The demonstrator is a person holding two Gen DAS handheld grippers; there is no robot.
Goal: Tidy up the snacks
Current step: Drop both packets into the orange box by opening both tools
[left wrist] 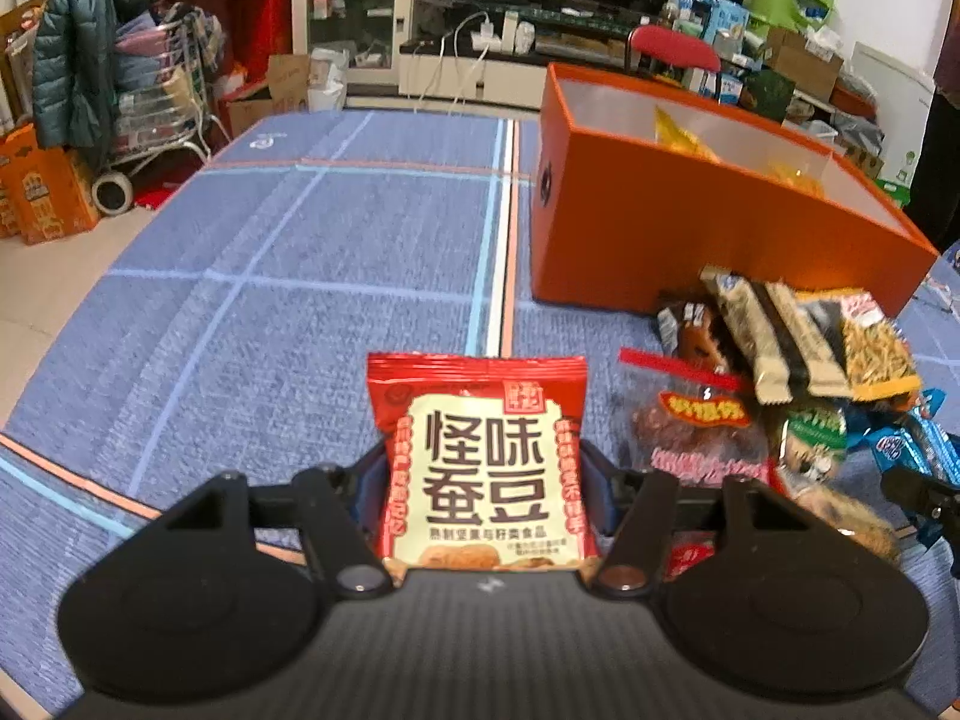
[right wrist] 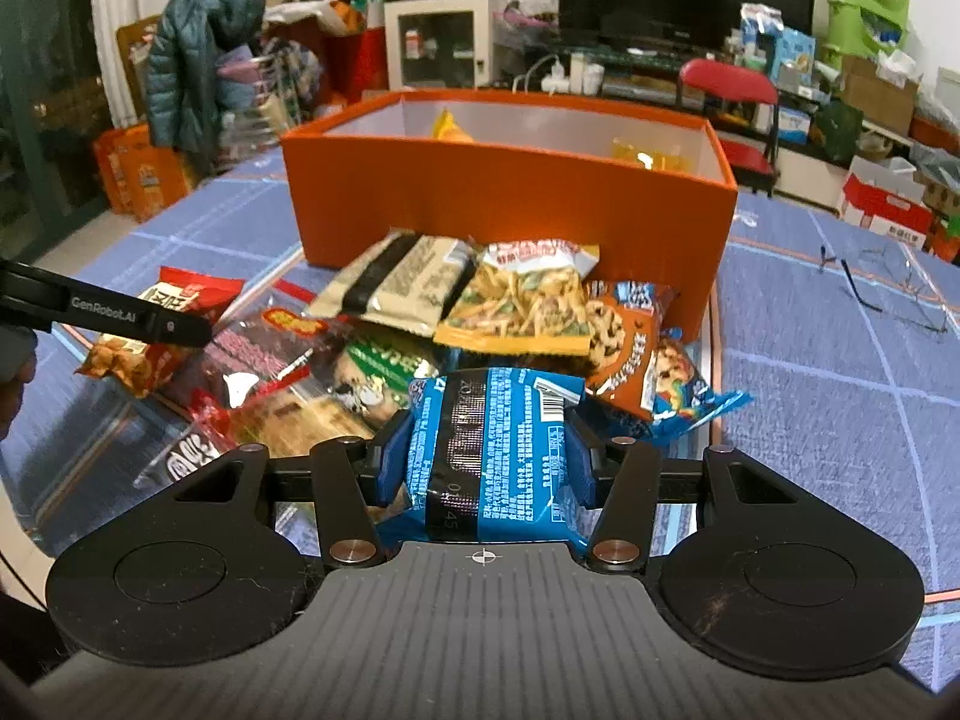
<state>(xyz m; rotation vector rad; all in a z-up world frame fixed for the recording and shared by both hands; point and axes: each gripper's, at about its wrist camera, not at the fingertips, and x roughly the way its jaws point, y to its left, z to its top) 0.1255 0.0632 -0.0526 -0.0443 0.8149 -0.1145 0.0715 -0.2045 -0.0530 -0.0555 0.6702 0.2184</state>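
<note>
My left gripper (left wrist: 483,474) is shut on a red bean snack packet (left wrist: 480,456), held upright above the blue tablecloth; the packet also shows in the right wrist view (right wrist: 162,324) with the left gripper's arm (right wrist: 108,309) across it. My right gripper (right wrist: 483,462) is shut on a blue snack packet (right wrist: 492,456), just in front of the snack pile (right wrist: 456,312). The pile also lies to the right in the left wrist view (left wrist: 798,384). An open orange box (right wrist: 510,204) stands behind the pile, with yellow packets (right wrist: 450,127) inside; it shows in the left view too (left wrist: 690,234).
Blue checked tablecloth (left wrist: 288,276) covers the table. Eyeglasses (right wrist: 894,288) lie on the table right of the box. A red chair (right wrist: 729,84), a TV stand and clutter lie beyond the table's far edge.
</note>
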